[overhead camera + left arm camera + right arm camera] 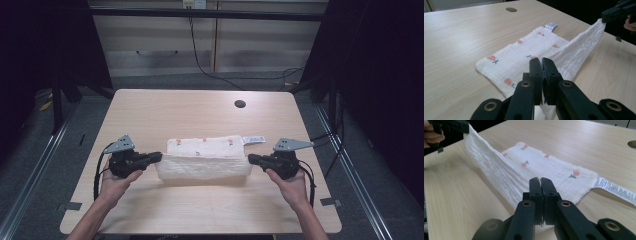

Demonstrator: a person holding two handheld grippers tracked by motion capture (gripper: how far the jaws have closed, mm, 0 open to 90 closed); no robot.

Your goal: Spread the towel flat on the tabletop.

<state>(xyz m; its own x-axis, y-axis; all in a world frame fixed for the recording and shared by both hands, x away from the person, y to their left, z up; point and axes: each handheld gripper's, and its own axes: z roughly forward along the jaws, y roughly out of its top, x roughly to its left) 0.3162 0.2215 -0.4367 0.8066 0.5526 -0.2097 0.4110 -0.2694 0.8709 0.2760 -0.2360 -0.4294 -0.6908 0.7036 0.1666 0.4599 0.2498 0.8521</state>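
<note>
Mid-table (150,107) lies the cloth (202,148), its near edge lifted taut between both tools, likely for folding over. The left gripper (156,158) and right gripper (253,159) each have jaws clamped on a corner. The gripper views reveal tulip prints and the label (615,188) clearly.

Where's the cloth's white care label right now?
In the high view the care label lies flat on the table at the cloth's far right corner, just beyond the right gripper.

Cloth (524,53) crinkly matt muslin; table (200,105) smooth wood-grain laminate; fingers (535,192) matt blk plastic
</note>
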